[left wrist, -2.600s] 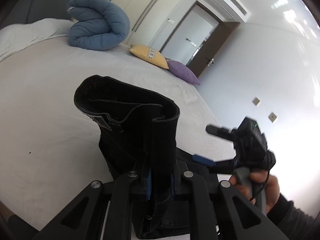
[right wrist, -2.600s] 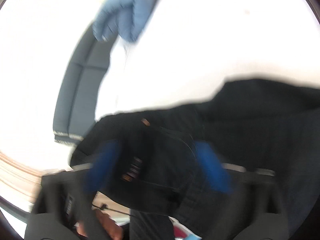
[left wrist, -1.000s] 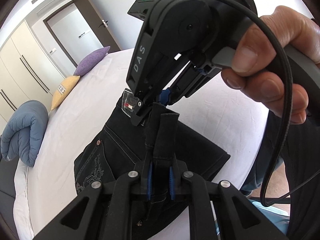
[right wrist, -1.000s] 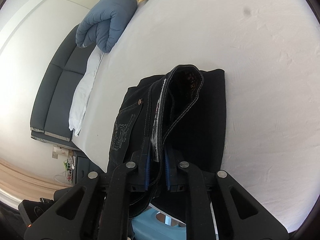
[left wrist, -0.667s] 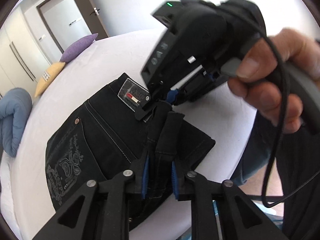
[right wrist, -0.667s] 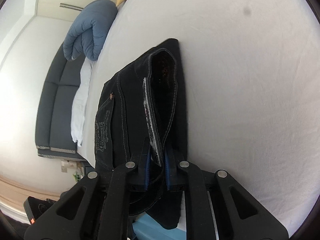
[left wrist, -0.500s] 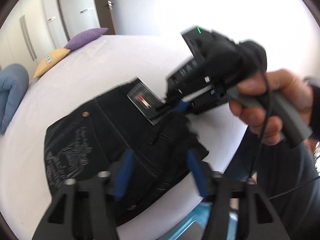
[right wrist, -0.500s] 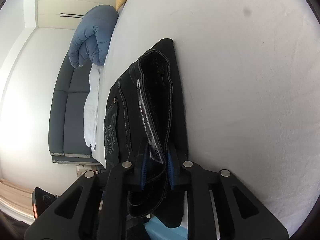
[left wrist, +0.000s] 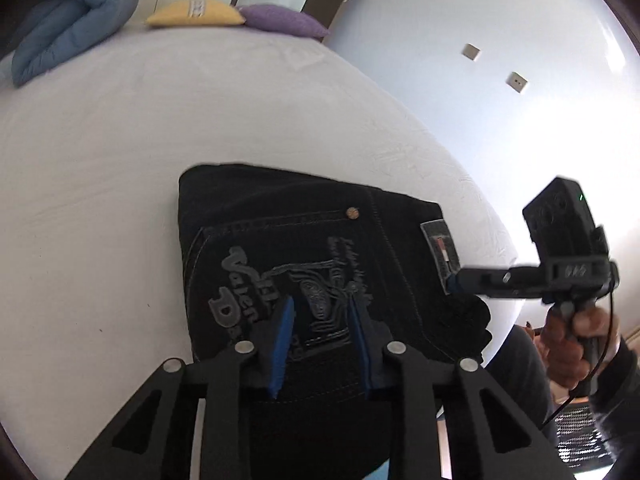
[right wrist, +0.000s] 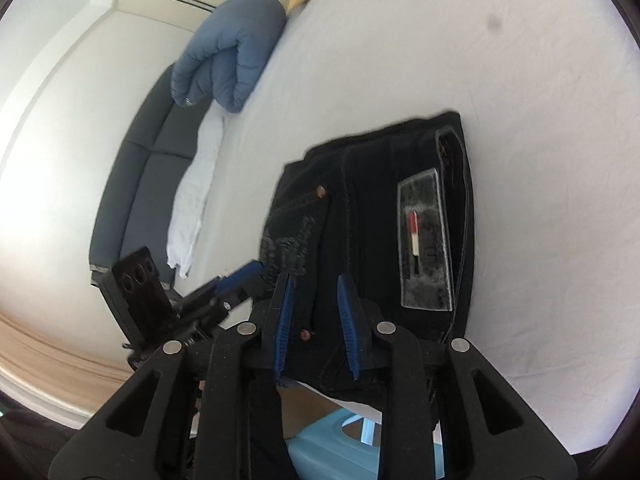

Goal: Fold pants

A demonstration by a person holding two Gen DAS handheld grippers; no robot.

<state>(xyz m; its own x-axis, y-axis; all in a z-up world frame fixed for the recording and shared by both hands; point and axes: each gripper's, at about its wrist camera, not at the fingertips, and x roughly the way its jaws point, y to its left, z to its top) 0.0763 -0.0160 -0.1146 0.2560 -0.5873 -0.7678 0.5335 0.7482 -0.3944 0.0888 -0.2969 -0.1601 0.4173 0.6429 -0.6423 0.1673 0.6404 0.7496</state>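
- pants (left wrist: 320,240), black, folded into a flat packet, lie on the white bed (left wrist: 160,120) near its edge; back pocket with grey stitched lettering faces up, waistband patch (right wrist: 426,240) on top
- no containers in view
- left gripper (left wrist: 320,316): jaws part open after just closing in from a wider gap; the blue pads (left wrist: 282,340) sit apart over the pocket print, no cloth pinched between them; pants lie right under and ahead of the jaws
- right gripper (right wrist: 312,304): jaws a little apart, just eased wider; pads (right wrist: 348,320) straddle the near edge of the pants, cloth shows in the gap but the pads don't press on it
- both grippers tilt down toward the bed
- left view: right gripper comes in from the right of the jaws, held in a hand (left wrist: 572,340) with a dark sleeve, its tips at the patch end of the pants
- right view: left gripper sits left of the jaws, tips at the pocket side
- far ahead of the left jaws: rolled blue duvet (left wrist: 68,12), yellow pillow (left wrist: 192,12), purple pillow (left wrist: 280,20), door behind
- left of the right jaws: dark sofa (right wrist: 136,168) alongside the bed
- light blue thing (right wrist: 340,440) under the bed edge below the right jaws, can't tell what
- nothing blocks the pants
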